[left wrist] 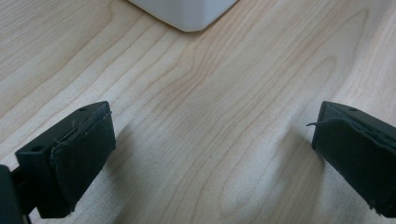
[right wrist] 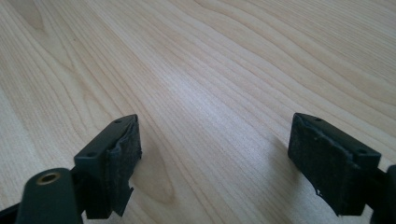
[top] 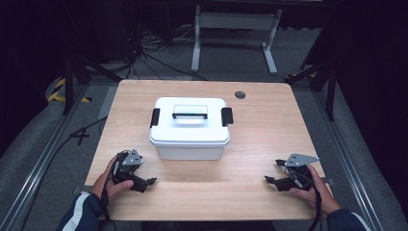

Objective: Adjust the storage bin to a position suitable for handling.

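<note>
A pale wooden desk (top: 269, 130) stands on grey carpet in a dark room. A white lidded box (top: 189, 127) with black side latches and a top handle sits at the desk's middle. Near the front edge, well apart from each other, the left claw (top: 144, 184) and right claw (top: 274, 182) rest on bare wood, both with jaws spread wide and empty.

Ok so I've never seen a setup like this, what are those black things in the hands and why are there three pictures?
A person sits at a wooden table holding a two-jaw tool in each hand: the left gripper and the right gripper. One picture looks down from above; the other two come from cameras riding on each gripper, looking along its black jaws. A white box with a lid, black side latches and a top handle stands mid-table. Both grippers are open, holding nothing, resting near the table's front edge.
</note>
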The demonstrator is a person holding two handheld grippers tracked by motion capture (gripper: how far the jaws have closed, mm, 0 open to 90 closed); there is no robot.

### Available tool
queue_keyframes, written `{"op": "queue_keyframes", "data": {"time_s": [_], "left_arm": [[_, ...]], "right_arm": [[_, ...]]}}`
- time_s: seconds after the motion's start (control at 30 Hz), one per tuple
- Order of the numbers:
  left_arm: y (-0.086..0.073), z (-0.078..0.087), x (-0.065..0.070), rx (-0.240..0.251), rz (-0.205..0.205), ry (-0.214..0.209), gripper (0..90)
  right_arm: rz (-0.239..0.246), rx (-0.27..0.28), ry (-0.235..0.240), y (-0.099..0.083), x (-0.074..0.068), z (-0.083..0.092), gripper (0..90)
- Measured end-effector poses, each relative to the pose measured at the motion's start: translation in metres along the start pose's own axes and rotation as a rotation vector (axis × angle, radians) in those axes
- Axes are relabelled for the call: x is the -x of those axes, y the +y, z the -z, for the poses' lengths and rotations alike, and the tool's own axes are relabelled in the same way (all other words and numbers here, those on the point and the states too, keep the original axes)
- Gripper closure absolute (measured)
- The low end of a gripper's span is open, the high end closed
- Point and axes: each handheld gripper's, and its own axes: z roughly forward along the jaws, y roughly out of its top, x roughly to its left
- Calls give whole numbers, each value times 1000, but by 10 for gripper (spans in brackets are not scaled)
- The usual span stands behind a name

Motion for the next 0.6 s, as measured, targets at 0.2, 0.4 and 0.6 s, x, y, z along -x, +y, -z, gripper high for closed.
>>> {"op": "queue_keyframes", "data": {"time_s": [0.2,0.4,0.6], "left_arm": [[0,0,0,0,-1,1,1],[0,0,-1,-1,16,17,0],[0,1,-1,-6,18,19,0]], "right_arm": [[-2,1,-3,0,0,0,177],[7,-7,6,0,1,1,176],[11,-60,7,3,4,4,165]]}}
